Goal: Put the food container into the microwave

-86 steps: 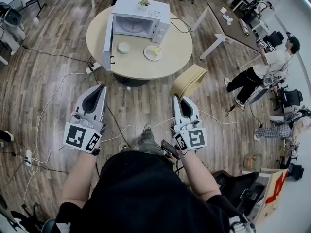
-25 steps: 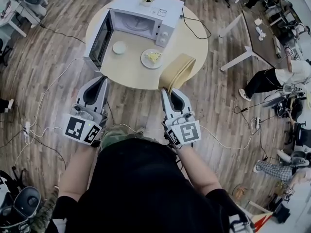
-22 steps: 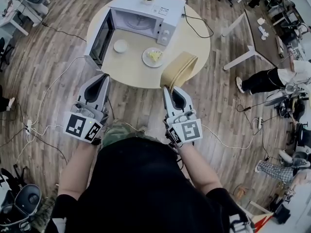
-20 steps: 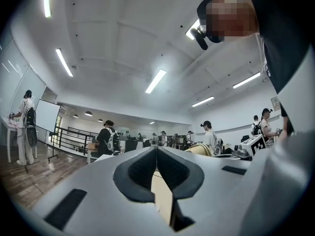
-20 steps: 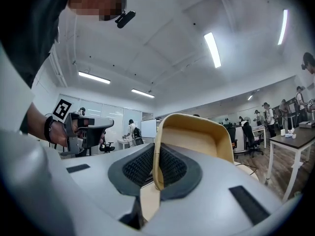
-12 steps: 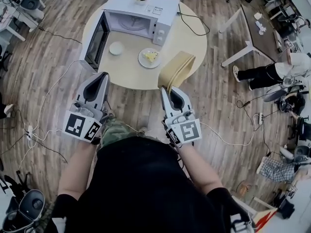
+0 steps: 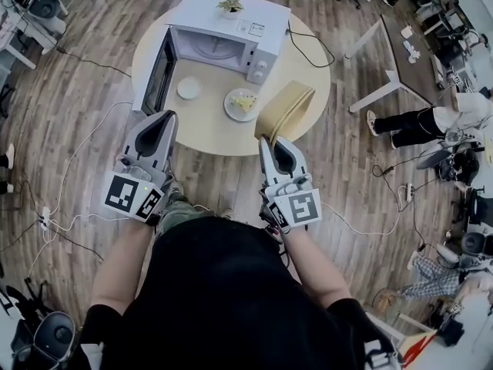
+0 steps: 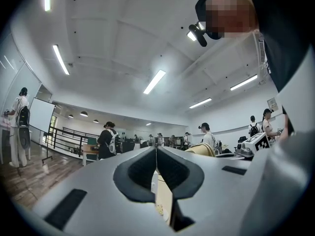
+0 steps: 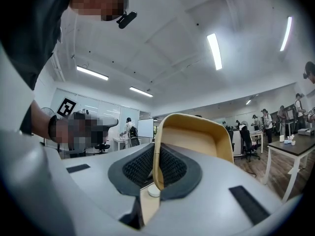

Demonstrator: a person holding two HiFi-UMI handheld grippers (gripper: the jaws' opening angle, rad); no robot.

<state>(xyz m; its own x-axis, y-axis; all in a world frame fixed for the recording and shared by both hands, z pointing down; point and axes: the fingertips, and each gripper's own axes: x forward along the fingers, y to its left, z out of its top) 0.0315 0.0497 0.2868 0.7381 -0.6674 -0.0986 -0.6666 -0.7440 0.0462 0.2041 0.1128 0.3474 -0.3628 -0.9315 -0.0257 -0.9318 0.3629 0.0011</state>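
Note:
A tan food container (image 7: 283, 112) hangs on edge over the near right part of the round table (image 7: 296, 64). My right gripper (image 7: 269, 140) is shut on its near rim; in the right gripper view the container (image 9: 197, 137) rises between the two pads. My left gripper (image 7: 163, 117) is shut with nothing in it, held level with the right one at the table's near left edge. The white microwave (image 7: 227, 31) stands at the back of the table with its door (image 7: 154, 72) swung open to the left and its chamber bare.
A plate with yellow food (image 7: 243, 104) and a small white dish (image 7: 189, 89) lie on the table in front of the microwave. A small plant (image 7: 230, 5) sits on its top. Cables (image 7: 85, 141) run over the wooden floor. Desks, chairs and people (image 7: 431, 114) are to the right.
I have walked up to the table: it and the microwave have come closer under both grippers. The right gripper has kept its hold on the container throughout.

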